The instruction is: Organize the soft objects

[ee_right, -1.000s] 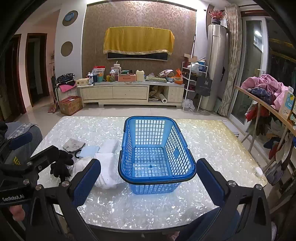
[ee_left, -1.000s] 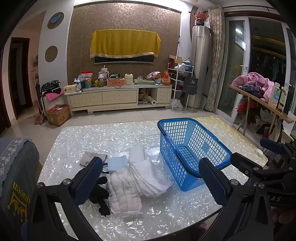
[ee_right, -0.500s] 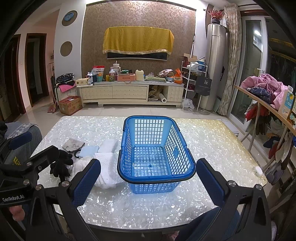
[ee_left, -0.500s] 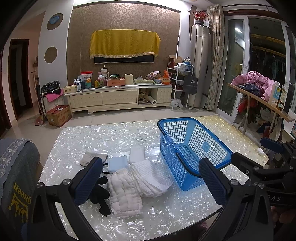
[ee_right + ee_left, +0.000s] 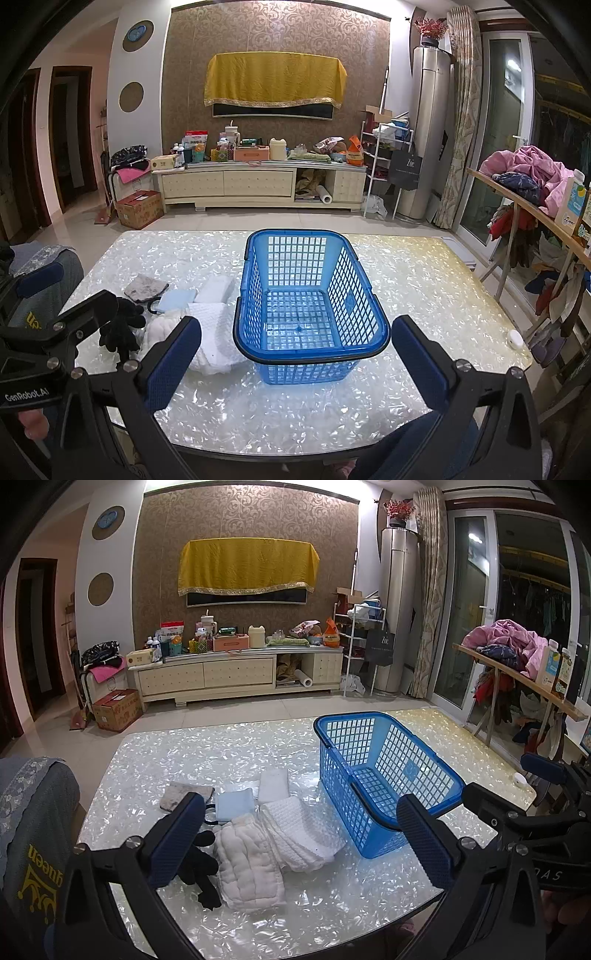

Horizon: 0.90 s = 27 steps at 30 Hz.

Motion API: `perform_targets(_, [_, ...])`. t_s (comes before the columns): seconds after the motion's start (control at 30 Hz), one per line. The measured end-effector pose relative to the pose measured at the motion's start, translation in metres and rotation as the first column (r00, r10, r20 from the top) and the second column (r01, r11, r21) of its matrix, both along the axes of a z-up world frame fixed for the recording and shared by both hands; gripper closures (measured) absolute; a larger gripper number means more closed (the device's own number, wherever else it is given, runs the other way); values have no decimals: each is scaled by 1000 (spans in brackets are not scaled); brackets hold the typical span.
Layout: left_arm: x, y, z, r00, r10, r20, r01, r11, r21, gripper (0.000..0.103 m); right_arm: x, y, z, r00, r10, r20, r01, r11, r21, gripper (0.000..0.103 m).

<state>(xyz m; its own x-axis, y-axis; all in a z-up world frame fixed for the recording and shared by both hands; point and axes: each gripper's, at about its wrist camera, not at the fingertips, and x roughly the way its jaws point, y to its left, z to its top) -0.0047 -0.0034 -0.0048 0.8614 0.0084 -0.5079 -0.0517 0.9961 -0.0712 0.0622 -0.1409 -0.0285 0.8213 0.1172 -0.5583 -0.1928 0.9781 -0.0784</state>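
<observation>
An empty blue plastic basket (image 5: 384, 775) (image 5: 310, 291) stands on the pearly white table (image 5: 221, 760). To its left lies a cluster of soft things: a quilted white cloth (image 5: 247, 864), a white waffle towel (image 5: 299, 830) (image 5: 218, 332), a pale blue folded cloth (image 5: 235, 804) (image 5: 176, 299), a small white pad (image 5: 273, 784), a grey mat (image 5: 184, 794) and a black glove (image 5: 201, 864) (image 5: 120, 328). My left gripper (image 5: 299, 845) is open and empty, above the table's near edge over the cloths. My right gripper (image 5: 295, 362) is open and empty before the basket.
A chair back with a grey "queen" cover (image 5: 33, 834) stands at the table's left. A small white round object (image 5: 514, 338) lies near the table's right edge. A wooden rack with pink clothes (image 5: 509, 646) stands to the right; a TV cabinet (image 5: 236, 672) lies beyond.
</observation>
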Motion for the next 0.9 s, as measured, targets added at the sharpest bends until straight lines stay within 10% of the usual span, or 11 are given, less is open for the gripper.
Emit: perform_targets(0.9, [11,3,10,1000,-30,7,30,1000,5,0,3,0,5,1000,-3,4,3,1000,-5,0])
